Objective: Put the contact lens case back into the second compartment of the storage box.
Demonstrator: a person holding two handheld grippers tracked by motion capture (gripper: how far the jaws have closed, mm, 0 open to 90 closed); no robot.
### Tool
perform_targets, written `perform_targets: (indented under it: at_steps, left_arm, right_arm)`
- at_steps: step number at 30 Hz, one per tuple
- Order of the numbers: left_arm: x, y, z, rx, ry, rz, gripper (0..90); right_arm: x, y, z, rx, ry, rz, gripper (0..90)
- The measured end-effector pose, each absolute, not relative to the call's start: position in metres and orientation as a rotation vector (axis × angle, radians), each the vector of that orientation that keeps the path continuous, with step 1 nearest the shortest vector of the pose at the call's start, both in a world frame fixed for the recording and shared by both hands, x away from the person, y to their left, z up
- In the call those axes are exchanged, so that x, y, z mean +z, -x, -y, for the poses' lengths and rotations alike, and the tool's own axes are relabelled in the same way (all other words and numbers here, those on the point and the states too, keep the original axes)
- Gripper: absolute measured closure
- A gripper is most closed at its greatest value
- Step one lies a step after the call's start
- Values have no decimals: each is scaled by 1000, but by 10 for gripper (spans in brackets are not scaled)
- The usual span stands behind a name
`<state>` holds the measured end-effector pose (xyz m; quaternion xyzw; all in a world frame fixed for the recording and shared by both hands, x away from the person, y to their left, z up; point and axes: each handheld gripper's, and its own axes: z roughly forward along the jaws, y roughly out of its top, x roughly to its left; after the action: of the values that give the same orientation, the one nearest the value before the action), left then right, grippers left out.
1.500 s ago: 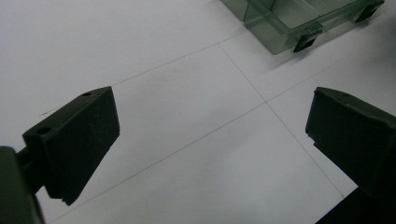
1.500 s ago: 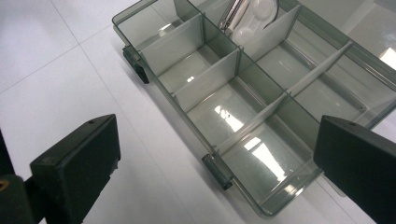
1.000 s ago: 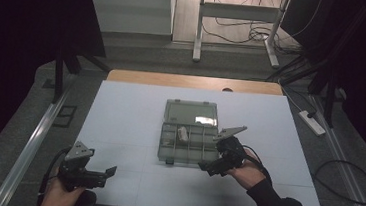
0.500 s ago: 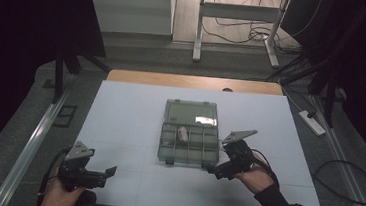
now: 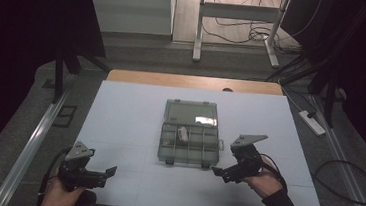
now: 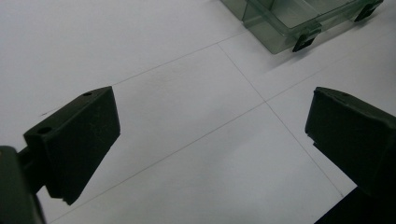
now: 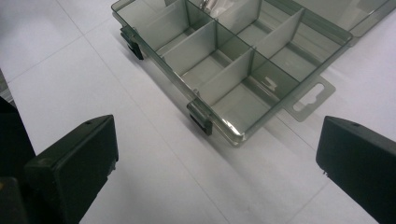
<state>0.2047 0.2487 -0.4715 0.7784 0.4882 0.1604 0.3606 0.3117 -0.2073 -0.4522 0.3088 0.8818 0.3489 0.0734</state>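
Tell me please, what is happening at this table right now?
A person sits at a white table with a gripper in each hand. A clear compartment box lies open in the middle, with a small pale item in one compartment. The right gripper hovers near the box's front right corner, jaws open and empty. The left gripper rests apart at the front left, also open.

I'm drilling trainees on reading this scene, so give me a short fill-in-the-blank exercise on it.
1. The clear grey plastic compartment box lies with its lid ____.
2. The left gripper has its jaws ____.
3. The right gripper holds ____.
4. The box rests on a ____ table.

Missing words: open; open; nothing; white
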Motion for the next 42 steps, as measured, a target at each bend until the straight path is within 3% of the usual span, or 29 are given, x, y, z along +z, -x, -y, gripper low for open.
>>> perform_targets:
  at_steps: [42]
  left_arm:
    - [-472,-205,-248,416,-2007,-1265,33]
  right_arm:
    - [-455,-293,267,1017,-1081,-2559,0]
